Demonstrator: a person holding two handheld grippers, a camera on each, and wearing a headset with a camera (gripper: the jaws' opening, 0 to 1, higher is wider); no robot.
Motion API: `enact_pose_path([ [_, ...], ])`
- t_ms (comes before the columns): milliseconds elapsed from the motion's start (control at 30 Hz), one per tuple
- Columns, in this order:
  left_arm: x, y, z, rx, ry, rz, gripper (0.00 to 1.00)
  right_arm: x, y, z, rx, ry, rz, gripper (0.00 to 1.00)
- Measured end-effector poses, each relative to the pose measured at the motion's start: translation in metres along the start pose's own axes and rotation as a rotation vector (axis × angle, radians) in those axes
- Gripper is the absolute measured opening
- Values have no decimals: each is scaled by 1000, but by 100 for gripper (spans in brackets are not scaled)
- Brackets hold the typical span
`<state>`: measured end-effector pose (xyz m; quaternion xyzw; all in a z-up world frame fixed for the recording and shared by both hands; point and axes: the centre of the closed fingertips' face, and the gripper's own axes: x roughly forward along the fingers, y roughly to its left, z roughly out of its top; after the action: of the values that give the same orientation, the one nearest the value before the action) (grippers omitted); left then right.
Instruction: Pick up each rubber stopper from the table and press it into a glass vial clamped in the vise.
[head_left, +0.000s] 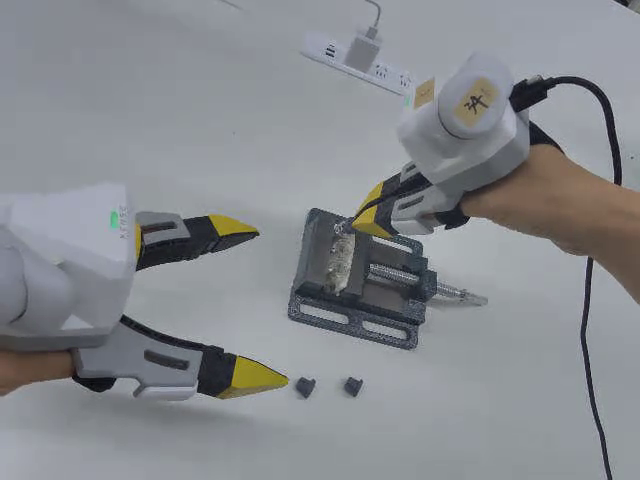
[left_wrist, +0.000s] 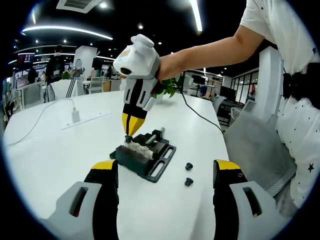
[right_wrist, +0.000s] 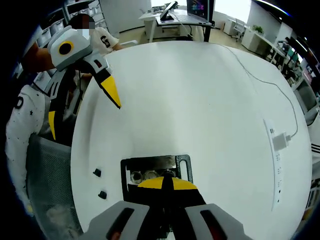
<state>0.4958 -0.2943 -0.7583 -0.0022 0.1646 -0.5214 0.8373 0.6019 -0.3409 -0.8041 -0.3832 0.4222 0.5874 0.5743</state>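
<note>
The vise (head_left: 360, 285) stands on the white tabletop (head_left: 180, 110) with bare surface on every side. The widest open stretch runs from it to the white power strip (head_left: 362, 55), which carries a plugged-in charger. In the right gripper view the tabletop's near edge curves down the left side. The two loose rubber stoppers (head_left: 305, 386) (head_left: 352, 384) lie between the vise and that edge, just beside each other and apart from the vise base. A grey mesh chair (left_wrist: 255, 145) stands beyond the edge. The glass vials (head_left: 340, 262) sit in a row between the vise's clamping faces, and their round mouths are visible in the right gripper view (right_wrist: 142, 176). The right gripper (head_left: 350, 226) points down at one end of that row with its jaws drawn together and their yellow tips meeting. A small dark bit sits at the tips on top of a vial, too small to tell whether it is gripped. The left gripper (head_left: 245, 300) hovers beside the vise with its jaws spread wide and nothing between them. Its lower tip is near the closer stopper but not touching it. A black cable (head_left: 598, 250) trails from the right gripper across the tabletop's right side. The round tan sticker (head_left: 475, 98) on the right gripper's top bears a dark mark that cannot be read. The small grey lettering beside the green light (head_left: 113, 218) on the left gripper's housing is also too small to read.
</note>
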Motion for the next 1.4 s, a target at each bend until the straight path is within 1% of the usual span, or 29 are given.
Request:
enact_pose_path([
  [233,-1,1,0,-2,-2,4,76,1,1,0,-7,5,4,0],
  [333,-1,1,0,-1,-2,5,76,2,3,2,-19,15,5,0],
  [400,-1,1,0,-2,-3,5,77,3,0,3,-21,21,4,0],
  [533,1,1,2,-2,-10,3,76,3,3,4,-44,35,0,0],
  [800,4,0,3,-1,-13,-1,76,4,0,1,-53,48,10,0],
  [1000,4,1,3,-2,-13,1,76,5,-2,0,-60,60,7,0],
  [1167,5,1,4,-2,-16,0,76,6,-2,0,-83,77,-1,0],
  [1267,5,1,5,0,-18,0,76,7,-4,0,-66,79,6,0],
  [1400,5,0,4,-1,-18,0,76,8,-3,2,-68,86,12,0],
])
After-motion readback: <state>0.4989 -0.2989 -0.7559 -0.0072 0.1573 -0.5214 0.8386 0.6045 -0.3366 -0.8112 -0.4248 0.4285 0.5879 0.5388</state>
